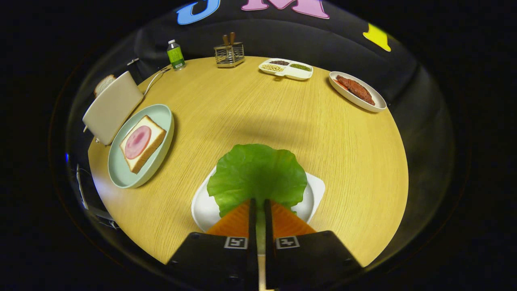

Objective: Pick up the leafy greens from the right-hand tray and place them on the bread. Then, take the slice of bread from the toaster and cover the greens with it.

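No text can be read: the green label on the bottle (176, 55) is too small to make out, and the 2 square black-and-white markers (235, 242) on the gripper (258, 204) carry patterns, not letters or numbers.

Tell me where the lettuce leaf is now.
The lettuce leaf is pinched between the hand-held gripper fingers, over the white tray.
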